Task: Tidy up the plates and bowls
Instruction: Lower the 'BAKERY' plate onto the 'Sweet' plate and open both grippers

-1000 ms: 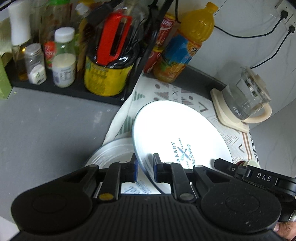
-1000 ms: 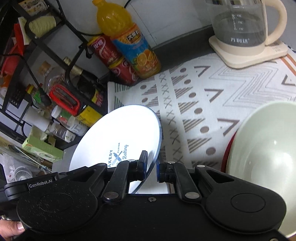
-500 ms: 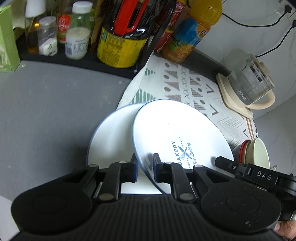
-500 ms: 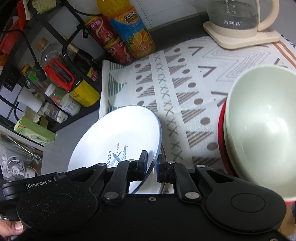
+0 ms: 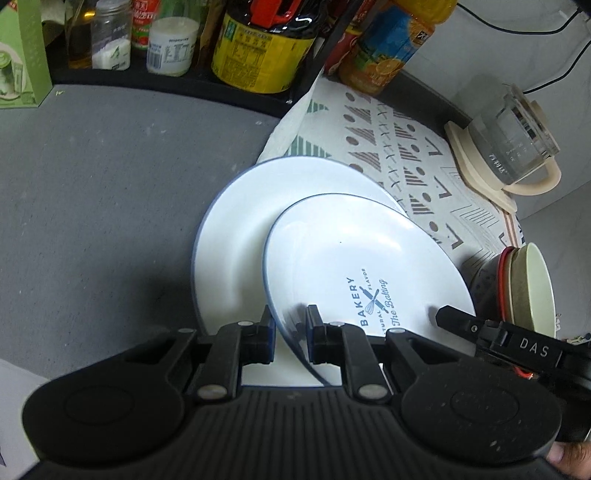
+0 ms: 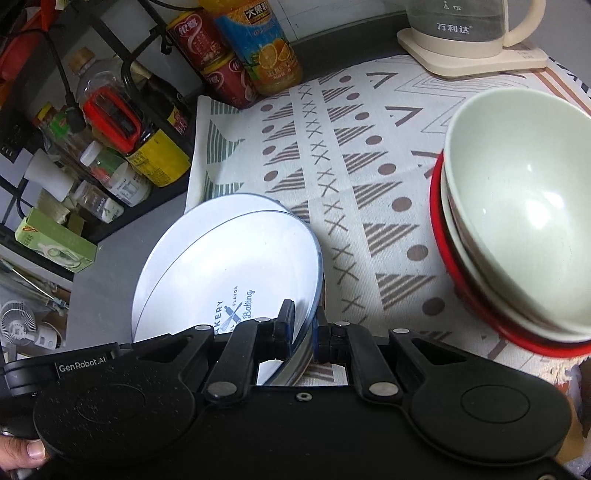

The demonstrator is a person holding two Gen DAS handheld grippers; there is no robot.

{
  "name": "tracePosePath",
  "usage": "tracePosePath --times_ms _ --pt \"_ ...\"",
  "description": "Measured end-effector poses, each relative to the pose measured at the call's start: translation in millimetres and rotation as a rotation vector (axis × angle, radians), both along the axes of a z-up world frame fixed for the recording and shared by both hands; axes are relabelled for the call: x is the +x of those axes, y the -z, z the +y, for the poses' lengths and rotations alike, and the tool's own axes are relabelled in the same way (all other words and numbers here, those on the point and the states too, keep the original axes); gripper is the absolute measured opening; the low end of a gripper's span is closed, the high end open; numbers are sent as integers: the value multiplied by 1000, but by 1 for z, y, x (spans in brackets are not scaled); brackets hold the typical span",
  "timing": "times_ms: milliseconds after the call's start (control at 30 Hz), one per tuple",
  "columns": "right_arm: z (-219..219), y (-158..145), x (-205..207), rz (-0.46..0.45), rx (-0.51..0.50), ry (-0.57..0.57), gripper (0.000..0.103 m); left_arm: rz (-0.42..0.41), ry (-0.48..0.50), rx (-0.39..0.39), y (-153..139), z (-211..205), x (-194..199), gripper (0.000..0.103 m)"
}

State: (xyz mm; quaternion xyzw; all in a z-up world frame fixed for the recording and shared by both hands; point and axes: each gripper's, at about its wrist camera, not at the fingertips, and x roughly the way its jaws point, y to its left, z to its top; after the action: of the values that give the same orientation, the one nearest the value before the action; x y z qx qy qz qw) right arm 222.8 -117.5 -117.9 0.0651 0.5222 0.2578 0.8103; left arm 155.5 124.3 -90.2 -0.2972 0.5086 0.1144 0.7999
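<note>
A white plate with a blue rim and "BAKERY" print (image 5: 354,258) (image 6: 236,266) is held by both grippers, just above a second white plate (image 5: 236,236) (image 6: 207,210) lying on the counter. My left gripper (image 5: 290,332) is shut on the printed plate's left rim. My right gripper (image 6: 303,332) is shut on its right rim. A stack of bowls, pale green on top with a red one at the bottom (image 6: 517,229) (image 5: 528,288), stands on the patterned cloth (image 6: 351,166) to the right.
A rack with bottles and jars (image 5: 166,44) lines the back left. An orange juice bottle (image 6: 258,48) and red cans (image 6: 210,59) stand behind the cloth. A glass kettle on a cream base (image 5: 509,147) (image 6: 469,33) is at the back right. Grey counter (image 5: 92,177) lies left.
Both grippers have lowered the printed plate toward the lower plate, which now shows far more. The bowl stack has come further into view on the right.
</note>
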Motion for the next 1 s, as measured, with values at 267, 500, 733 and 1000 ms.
tracePosePath --times_ms 267,500,733,1000 --pt "2 3 -9 -27 -35 14 9 2 3 4 8 -3 -4 15" --pt "6 7 -12 -30 -45 31 9 11 -2 12 12 -3 -2 17" --pt "9 9 -10 -30 -47 35 9 38 -3 42 7 -3 0 21" --pt "12 9 -8 -34 -52 35 9 -22 -31 129 -15 6 -5 57"
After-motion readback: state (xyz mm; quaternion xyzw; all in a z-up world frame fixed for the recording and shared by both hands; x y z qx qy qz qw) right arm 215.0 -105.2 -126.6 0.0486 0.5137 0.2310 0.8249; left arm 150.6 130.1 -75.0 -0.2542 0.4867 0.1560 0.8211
